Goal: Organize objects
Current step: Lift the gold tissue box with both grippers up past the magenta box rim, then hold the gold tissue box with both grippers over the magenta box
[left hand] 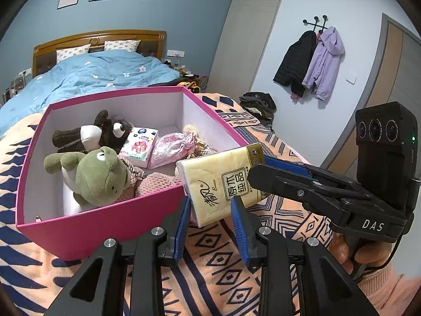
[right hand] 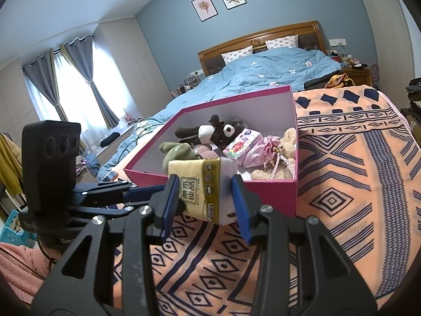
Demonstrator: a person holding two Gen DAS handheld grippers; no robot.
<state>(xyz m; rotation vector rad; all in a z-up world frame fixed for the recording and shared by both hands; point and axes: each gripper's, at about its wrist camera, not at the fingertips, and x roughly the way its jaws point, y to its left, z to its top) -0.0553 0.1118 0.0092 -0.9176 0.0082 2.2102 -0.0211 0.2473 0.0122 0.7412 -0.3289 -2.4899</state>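
Observation:
A yellow tissue pack [left hand: 223, 184] hangs just above the blanket at the near right corner of the pink box [left hand: 105, 218]. My left gripper [left hand: 210, 201] is shut on its lower end, blue pads pressing both sides. My right gripper [left hand: 256, 167] comes in from the right and is shut on the pack's other end. In the right wrist view the tissue pack [right hand: 200, 187] sits between the pads of the right gripper [right hand: 204, 180], and the left gripper [right hand: 155, 192] reaches it from the left. The pink box [right hand: 263, 192] holds a green frog plush [left hand: 97, 173], a dark plush [left hand: 105, 131], a floral tissue pack [left hand: 139, 144], a pink pouch [left hand: 173, 147] and a beige teddy [right hand: 286, 144].
The box stands on an orange patterned blanket [right hand: 342, 171] at the foot of a bed with a blue duvet [right hand: 263, 71]. Coats [left hand: 315, 60] hang on wall hooks above a clothes pile [left hand: 260, 102]. A hand and a pink sleeve [left hand: 381, 287] hold the right gripper.

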